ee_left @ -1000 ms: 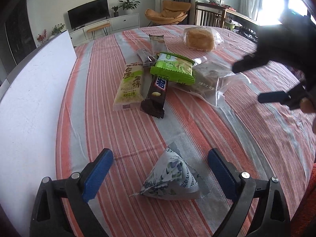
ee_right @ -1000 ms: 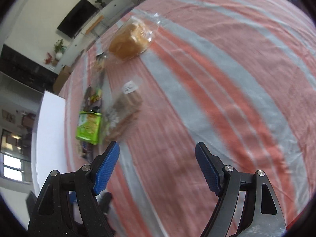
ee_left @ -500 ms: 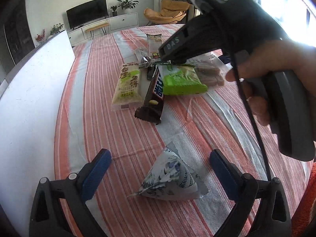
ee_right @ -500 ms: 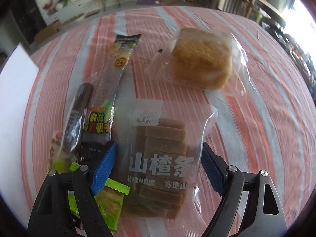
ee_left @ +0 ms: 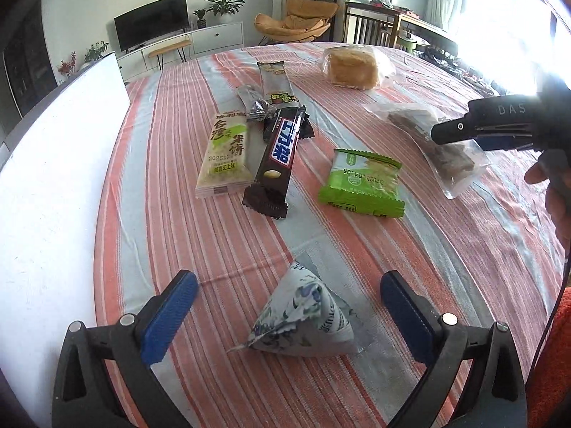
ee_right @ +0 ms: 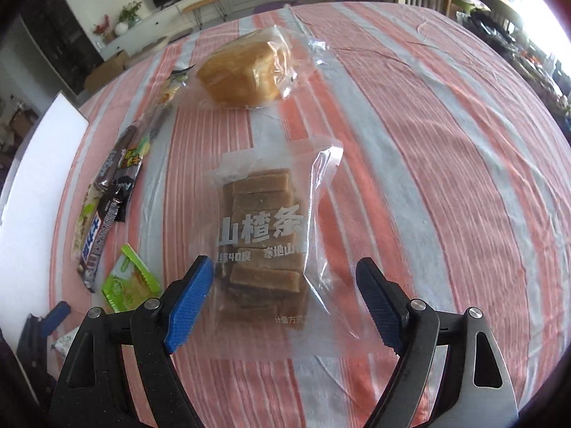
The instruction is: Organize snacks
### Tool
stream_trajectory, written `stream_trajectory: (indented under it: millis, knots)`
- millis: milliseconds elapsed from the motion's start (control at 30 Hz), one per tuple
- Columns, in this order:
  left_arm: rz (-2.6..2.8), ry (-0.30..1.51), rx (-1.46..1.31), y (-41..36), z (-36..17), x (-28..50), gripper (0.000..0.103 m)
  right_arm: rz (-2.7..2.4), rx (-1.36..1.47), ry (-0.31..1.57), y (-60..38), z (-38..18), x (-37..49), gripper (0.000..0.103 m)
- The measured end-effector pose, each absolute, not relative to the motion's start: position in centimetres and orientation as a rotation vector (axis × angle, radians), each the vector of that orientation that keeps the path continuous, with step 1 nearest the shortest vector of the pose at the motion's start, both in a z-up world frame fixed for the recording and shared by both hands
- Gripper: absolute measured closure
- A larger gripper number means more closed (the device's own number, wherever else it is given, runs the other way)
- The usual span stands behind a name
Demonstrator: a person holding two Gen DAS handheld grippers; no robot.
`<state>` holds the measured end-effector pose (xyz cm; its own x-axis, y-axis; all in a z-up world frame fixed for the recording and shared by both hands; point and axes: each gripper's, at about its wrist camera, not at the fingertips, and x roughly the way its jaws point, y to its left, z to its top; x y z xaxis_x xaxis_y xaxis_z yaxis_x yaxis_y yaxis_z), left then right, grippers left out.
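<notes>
My left gripper (ee_left: 289,306) is open around a pyramid-shaped floral packet (ee_left: 303,317) lying on the striped tablecloth. Beyond it lie a dark chocolate bar (ee_left: 278,157), a pale green rice cracker pack (ee_left: 223,153) and a green biscuit pack (ee_left: 362,182). My right gripper (ee_right: 285,299) is open, its fingers either side of the near end of a clear bag of brown hawthorn strips (ee_right: 264,235); that bag also shows in the left wrist view (ee_left: 428,135). A bagged bread loaf (ee_right: 246,71) lies farther back.
A white board (ee_left: 46,192) stands along the table's left edge. Two long thin snack sticks (ee_left: 274,82) lie behind the chocolate bar. The striped tablecloth (ee_right: 428,142) stretches bare to the right. Chairs and a TV unit stand beyond the table.
The right gripper swung in over the snack pile, then drew back right; the hawthorn bag now lies apart from the green biscuit pack. The left gripper barely moved.
</notes>
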<state>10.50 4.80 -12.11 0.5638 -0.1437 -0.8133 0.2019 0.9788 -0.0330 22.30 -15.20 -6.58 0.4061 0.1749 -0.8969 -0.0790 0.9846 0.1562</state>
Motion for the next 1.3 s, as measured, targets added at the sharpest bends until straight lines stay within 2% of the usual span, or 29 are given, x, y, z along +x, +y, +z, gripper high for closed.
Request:
stream_trajectory:
  millis: [100,267,333,400,433,467,500,633,733,800,900,1000,1167,1300]
  knots:
    - [-0.227,0.972,0.053,5.2,-11.9,9.9,0.003,0.154,-0.012,1.121,-14.4,-5.4,22.4,0.018]
    - [-0.259,0.986,0.071,4.7,-11.7,9.0,0.008,0.127,-0.002,1.25,-13.4,-7.8,24.1,0.018]
    - [-0.249,0.971,0.111,4.3,-11.6,8.8,0.022,0.102,-0.07,1.24,-12.2,-8.4,24.2,0.015]
    - [-0.267,0.95,0.091,4.6,-11.1,8.5,0.059,0.107,-0.078,1.216,-12.0,-8.3,24.2,0.018]
    - [-0.271,0.954,0.06,5.0,-10.9,8.6,0.061,0.106,-0.061,1.218,-12.3,-8.3,24.2,0.019]
    - [-0.272,0.956,0.024,5.5,-10.7,8.7,0.065,0.095,-0.06,1.205,-12.8,-7.9,24.0,0.032]
    - [-0.271,0.957,-0.009,5.9,-10.6,8.7,0.068,0.082,-0.057,1.198,-13.3,-7.5,23.8,0.055]
    - [-0.291,0.944,-0.105,6.8,-9.6,7.8,0.069,0.08,0.095,1.214,-16.8,-6.9,22.4,0.056]
    - [-0.332,0.912,-0.156,6.6,-7.7,6.7,0.07,0.153,0.364,1.149,-20.2,-5.4,20.1,0.056]
    - [-0.364,0.898,-0.189,6.4,-6.4,6.1,0.07,0.177,0.449,1.119,-21.2,-4.8,18.9,0.055]
    - [-0.41,0.883,-0.249,6.5,-4.2,5.1,0.07,0.132,0.354,1.202,-20.1,-6.1,18.1,0.055]
    - [-0.425,0.831,-0.289,8.1,-0.9,3.7,0.069,0.198,0.338,1.206,-17.9,-5.4,16.8,0.055]
    - [-0.282,0.719,-0.299,15.4,4.2,0.9,0.069,0.451,0.258,1.101,-8.7,1.5,14.8,0.055]
    - [-0.016,0.682,-0.27,23.3,5.5,-0.5,0.069,0.703,0.169,1.006,1.8,7.4,13.1,0.055]
